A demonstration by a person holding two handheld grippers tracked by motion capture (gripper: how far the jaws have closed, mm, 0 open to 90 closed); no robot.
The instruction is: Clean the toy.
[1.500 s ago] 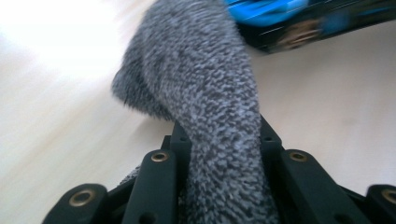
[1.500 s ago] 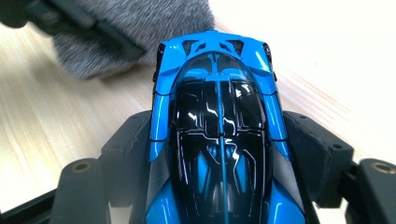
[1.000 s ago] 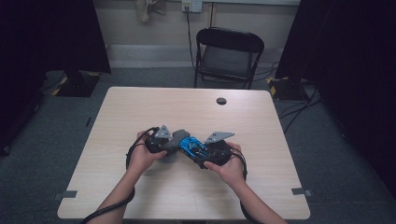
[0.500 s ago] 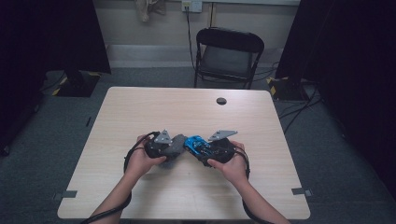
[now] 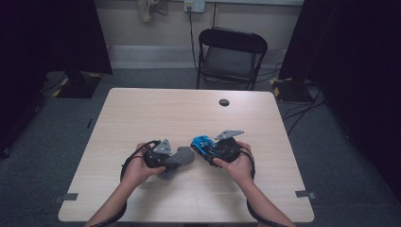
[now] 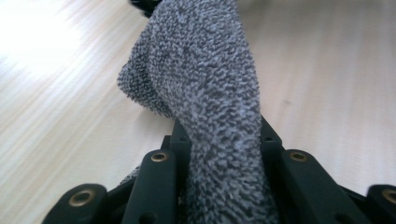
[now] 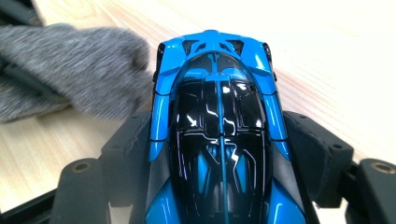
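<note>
A grey fuzzy cloth [image 5: 178, 159] is clamped in my left gripper [image 5: 166, 158], low over the wooden table [image 5: 161, 113]. In the left gripper view the cloth [image 6: 210, 93] rises between the two black jaws and droops forward. My right gripper [image 5: 215, 147] is shut on a blue and black toy car [image 5: 203, 143], whose nose points toward the cloth. In the right gripper view the car [image 7: 217, 130] sits gripped by its sides between the jaws, and the cloth [image 7: 74, 84] lies just beyond its front left corner, slightly apart from it.
A small black round object [image 5: 224, 102] lies near the table's far edge. A black folding chair [image 5: 230, 56] stands behind the table. Cables trail from both grippers along the person's forearms.
My left gripper with the cloth has drawn leftward, away from the car, opening a small gap between them. The right gripper with the car has stayed nearly still.
</note>
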